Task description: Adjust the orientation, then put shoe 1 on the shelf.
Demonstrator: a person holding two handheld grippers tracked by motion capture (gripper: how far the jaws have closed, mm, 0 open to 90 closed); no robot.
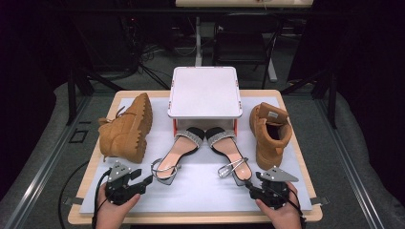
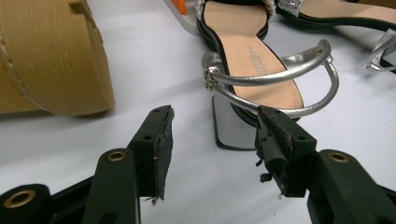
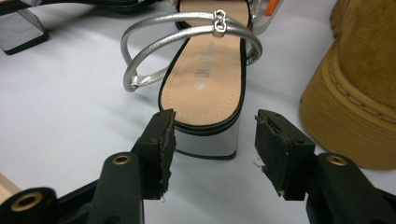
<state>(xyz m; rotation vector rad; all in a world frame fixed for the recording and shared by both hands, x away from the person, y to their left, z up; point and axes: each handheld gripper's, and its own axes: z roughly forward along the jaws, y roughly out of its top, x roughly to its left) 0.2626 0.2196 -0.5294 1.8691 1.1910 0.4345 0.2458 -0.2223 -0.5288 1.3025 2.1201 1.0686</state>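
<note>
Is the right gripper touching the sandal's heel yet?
Apart. In the right gripper view, the right gripper has open fingers just short of the sandal's silver heel, with white table visible between.

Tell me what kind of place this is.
Probably a lab recording station, not a home: a table in a dark room, cables on the floor behind, and staged tan boots and sandals by a small white shelf.

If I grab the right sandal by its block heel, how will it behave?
The right sandal will probably lift as one stiff piece, since its sole looks rigid. The mirrored silver heel block looks smooth, so it may slip between the worn fingers. The thin ankle straps will likely flop, and the toe may droop.
</note>
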